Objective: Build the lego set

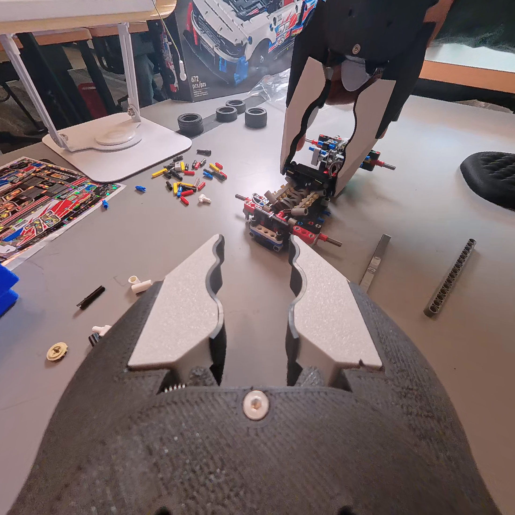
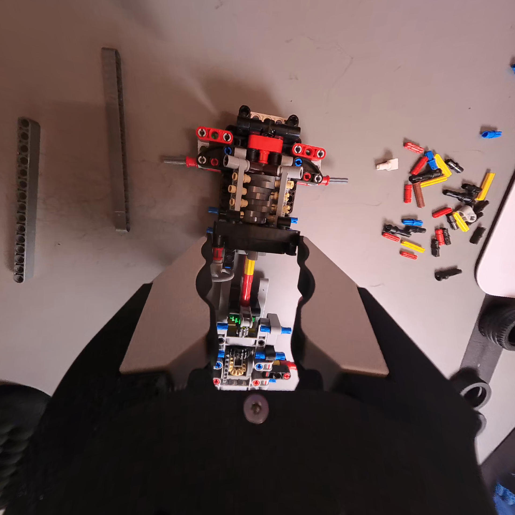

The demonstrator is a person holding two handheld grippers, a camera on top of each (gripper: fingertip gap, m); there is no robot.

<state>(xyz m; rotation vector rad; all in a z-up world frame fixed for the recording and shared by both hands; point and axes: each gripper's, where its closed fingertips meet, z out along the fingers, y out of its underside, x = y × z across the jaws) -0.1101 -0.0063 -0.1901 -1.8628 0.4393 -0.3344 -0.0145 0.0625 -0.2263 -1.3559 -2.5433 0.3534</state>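
R gripper (image 2: pixel 255 245) jaws clamp chassis (image 2: pixel 257 200) black crossbar, rear part-hidden, L gripper (image 1: pixel 256 250) jaws open, empty.

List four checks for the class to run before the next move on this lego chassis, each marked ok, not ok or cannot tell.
1. Right tool straddles the chassis at its black crossbeam: ok.
2. Right tool firmly clamped on the chassis: cannot tell; the fingertips sit at the beam's ends.
3. Left tool open and empty, near the chassis front: ok.
4. Long grey beams lie within view beside the chassis: ok.
5. Loose pins are sorted: not ok, they lie in a mixed scatter.
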